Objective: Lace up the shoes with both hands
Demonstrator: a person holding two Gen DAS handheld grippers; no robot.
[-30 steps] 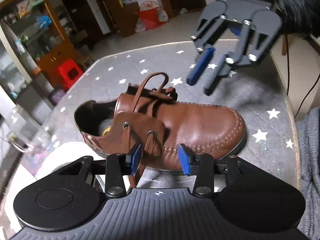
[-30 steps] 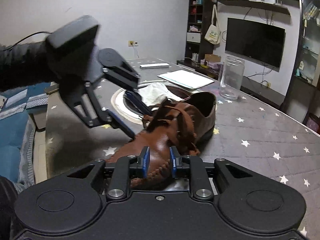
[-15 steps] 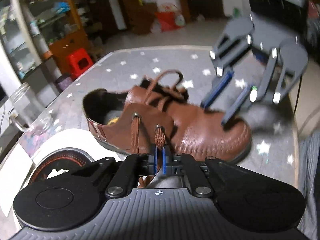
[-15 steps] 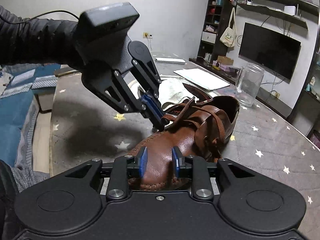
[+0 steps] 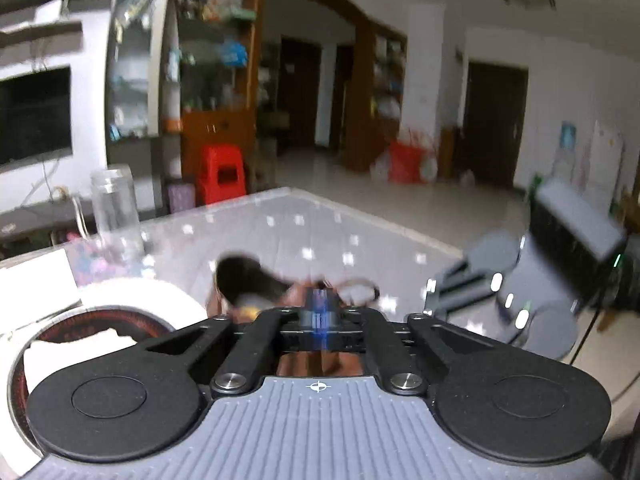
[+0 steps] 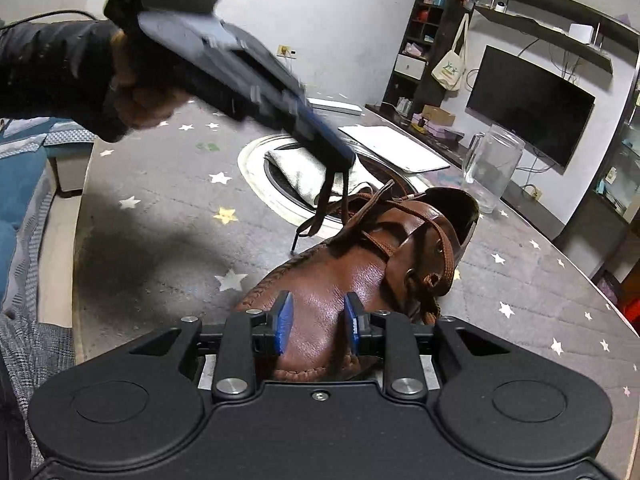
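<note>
A brown leather shoe [image 6: 372, 264] lies on the grey star-patterned table [image 6: 160, 184], toe toward the right wrist camera. My left gripper [image 6: 344, 160] is shut on the brown lace [image 6: 326, 196] and holds it lifted above the shoe's near side; the lace end hangs in a loop. In the blurred left wrist view the left gripper [image 5: 322, 314] is closed, with the shoe [image 5: 248, 284] beyond it. My right gripper [image 6: 318, 322] is open and empty, its blue pads [image 6: 285, 320] hovering over the shoe's toe. It also shows in the left wrist view [image 5: 500, 292].
A round stove ring [image 6: 256, 176] set in the table holds a folded cloth [image 6: 296, 168] behind the shoe. A glass jar [image 6: 492, 168] and white papers [image 6: 392, 148] stand further back. The table edge runs along the left, with a blue sofa [image 6: 20, 184] beyond it.
My left gripper shut on the lace at the shoe's side, then rose and pulled it up and away. My right gripper opened a little over the toe.
</note>
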